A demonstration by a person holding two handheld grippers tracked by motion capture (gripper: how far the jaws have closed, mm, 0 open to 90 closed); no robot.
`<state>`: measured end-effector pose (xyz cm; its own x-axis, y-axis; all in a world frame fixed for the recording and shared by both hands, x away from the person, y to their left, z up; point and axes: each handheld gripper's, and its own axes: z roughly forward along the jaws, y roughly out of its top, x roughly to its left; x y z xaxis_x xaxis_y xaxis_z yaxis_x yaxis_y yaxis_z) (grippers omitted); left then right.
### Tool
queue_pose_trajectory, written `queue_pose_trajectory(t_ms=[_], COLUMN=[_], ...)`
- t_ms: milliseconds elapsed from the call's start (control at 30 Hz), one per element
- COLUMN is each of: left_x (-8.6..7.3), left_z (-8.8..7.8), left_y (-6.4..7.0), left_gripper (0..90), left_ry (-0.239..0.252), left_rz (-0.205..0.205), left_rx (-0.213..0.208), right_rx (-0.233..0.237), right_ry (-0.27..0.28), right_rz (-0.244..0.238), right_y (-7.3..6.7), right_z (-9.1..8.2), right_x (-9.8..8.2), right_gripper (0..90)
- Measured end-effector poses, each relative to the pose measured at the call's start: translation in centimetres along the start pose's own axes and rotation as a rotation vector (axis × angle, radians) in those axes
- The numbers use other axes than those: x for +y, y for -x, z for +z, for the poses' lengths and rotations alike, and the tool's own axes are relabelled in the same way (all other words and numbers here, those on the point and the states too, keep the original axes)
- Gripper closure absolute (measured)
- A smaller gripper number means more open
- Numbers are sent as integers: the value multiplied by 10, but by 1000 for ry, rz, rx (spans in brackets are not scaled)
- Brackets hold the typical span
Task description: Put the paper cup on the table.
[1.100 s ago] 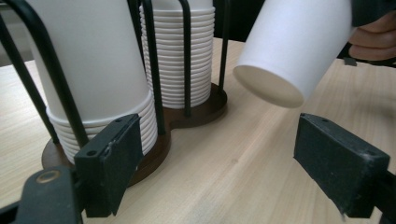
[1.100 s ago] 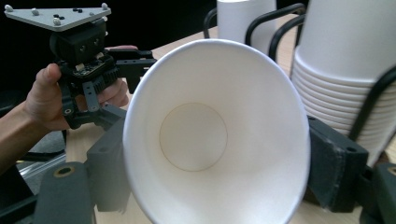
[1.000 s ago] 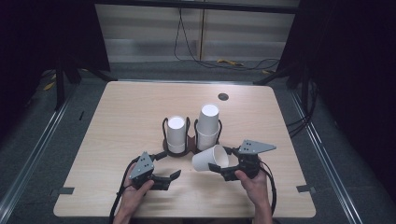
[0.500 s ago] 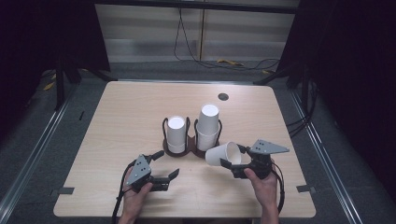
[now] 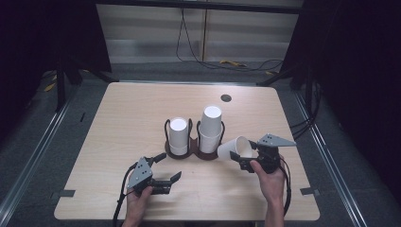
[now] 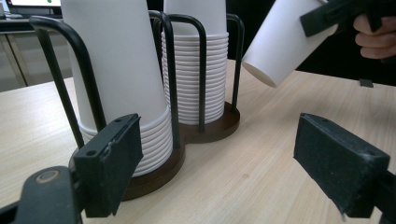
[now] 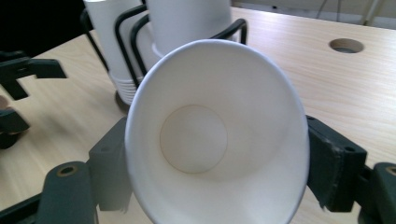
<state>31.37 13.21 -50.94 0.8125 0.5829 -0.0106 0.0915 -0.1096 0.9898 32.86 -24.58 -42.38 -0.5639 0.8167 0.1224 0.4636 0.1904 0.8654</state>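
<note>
A dark wire cup holder (image 5: 195, 153) stands mid-table with two stacks of upside-down white paper cups, a shorter left stack (image 5: 178, 135) and a taller right stack (image 5: 211, 125). My right gripper (image 5: 246, 155) is shut on a single white paper cup (image 5: 235, 147), tilted on its side just right of the holder and clear of the table. In the right gripper view the cup's open mouth (image 7: 219, 140) faces the camera between both jaws. My left gripper (image 5: 168, 166) is open in front of the holder, with nothing between its jaws; both stacks (image 6: 116, 70) stand close ahead of it.
A round cable hole (image 5: 226, 98) lies at the back of the wooden table (image 5: 118, 123). Cables run over the floor behind the table. Dark frame posts stand at both sides.
My right gripper has carried the single cup to the right, away from the taller stack. The left gripper has stayed open, almost in place.
</note>
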Motion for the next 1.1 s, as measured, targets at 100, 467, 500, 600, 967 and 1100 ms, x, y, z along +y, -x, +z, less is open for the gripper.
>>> queue_pose_trajectory(t_ms=[100,467,500,600,967,1100], left_x=[0,-3,-3,-3,-4,-4], left_z=[0,-6,-6,-6,-7,-8], left_y=[-1,-1,-1,-1,0,1], left_gripper=[153,154,154,154,153,153], left_ry=[8,59,57,58,76,81], left_rz=[-10,-19,-15,-18,-23,-21], left_rx=[-10,38,40,46,69,73], right_rx=[-30,-97,-108,-122,-156,-179], right_ry=[-10,-49,-55,-74,-189,-237], right_rz=[18,19,23,19,6,-8], right_y=[5,23,25,32,50,54], right_z=[0,-5,-5,-6,4,8], right_x=[5,24,26,32,54,62], right_gripper=[225,228,228,229,229,228])
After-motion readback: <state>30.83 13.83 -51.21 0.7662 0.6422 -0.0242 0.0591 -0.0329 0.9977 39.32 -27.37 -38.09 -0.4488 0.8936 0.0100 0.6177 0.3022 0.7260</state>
